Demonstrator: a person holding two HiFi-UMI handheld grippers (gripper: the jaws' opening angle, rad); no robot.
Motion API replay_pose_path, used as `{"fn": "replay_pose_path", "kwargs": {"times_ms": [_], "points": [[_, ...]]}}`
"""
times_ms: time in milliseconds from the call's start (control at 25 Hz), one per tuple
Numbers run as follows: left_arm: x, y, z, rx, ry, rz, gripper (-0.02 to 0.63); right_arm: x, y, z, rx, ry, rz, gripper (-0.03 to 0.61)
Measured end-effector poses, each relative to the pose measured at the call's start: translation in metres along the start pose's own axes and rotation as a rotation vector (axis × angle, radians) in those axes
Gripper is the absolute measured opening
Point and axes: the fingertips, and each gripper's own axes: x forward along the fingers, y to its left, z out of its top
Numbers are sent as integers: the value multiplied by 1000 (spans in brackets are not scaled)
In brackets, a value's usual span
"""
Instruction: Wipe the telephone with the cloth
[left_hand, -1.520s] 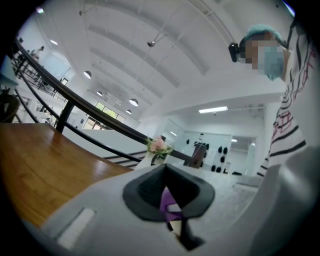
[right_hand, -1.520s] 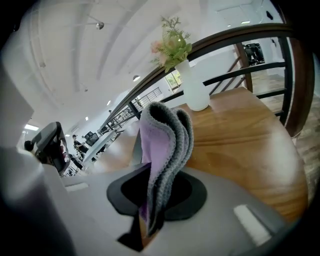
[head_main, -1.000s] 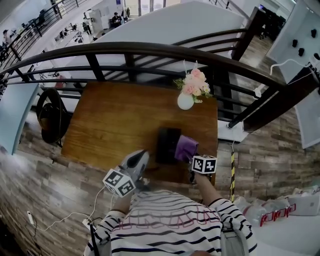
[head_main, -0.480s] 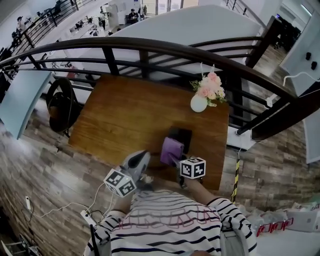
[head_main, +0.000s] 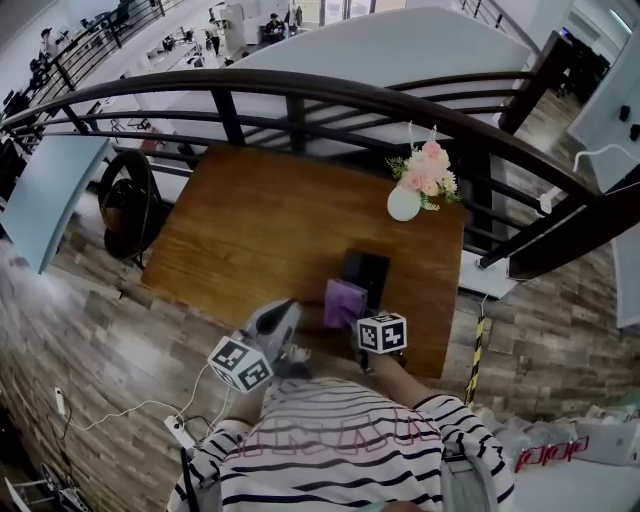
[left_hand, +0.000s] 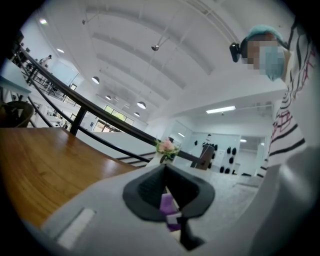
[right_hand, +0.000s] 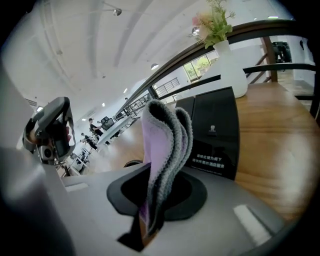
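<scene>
Head view, looking steeply down on a wooden table (head_main: 240, 240), and the black telephone (head_main: 366, 270) lies flat on its near right part. A white vase (head_main: 403, 204) of pink flowers stands beyond it by the dark railing (head_main: 300, 95).

The right gripper (head_main: 358, 322) comes in from the near edge. It's clenched on the purple cloth (head_main: 345, 302), which sits at the telephone's near left corner, overlapping it from this angle.

Over to the right gripper view: the jaws of the right gripper (right_hand: 159, 192) are clamped tight on the cloth (right_hand: 162, 140). It stands up out of them in thick folds, lilac on one face and grey along the edges. Straight behind is the telephone (right_hand: 215, 130), and past that the vase (right_hand: 232, 70). Whether cloth and telephone actually touch can't be told from here.

The left gripper (head_main: 283, 312) hangs over the table's near edge, left of the cloth and apart from it. In the left gripper view its jaws (left_hand: 166, 182) are pressed together with nothing between them. Only a sliver of purple cloth (left_hand: 167, 204) shows through beyond.
</scene>
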Motion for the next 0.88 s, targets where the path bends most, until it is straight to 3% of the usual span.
{"fn": "replay_pose_path", "kwargs": {"times_ms": [440, 880], "points": [[40, -34, -17, -3, 45, -113, 0, -64, -63, -21, 112, -62, -132, 51], [57, -57, -28, -9, 56, -155, 0, -101, -92, -31, 154, -93, -196, 51]]}}
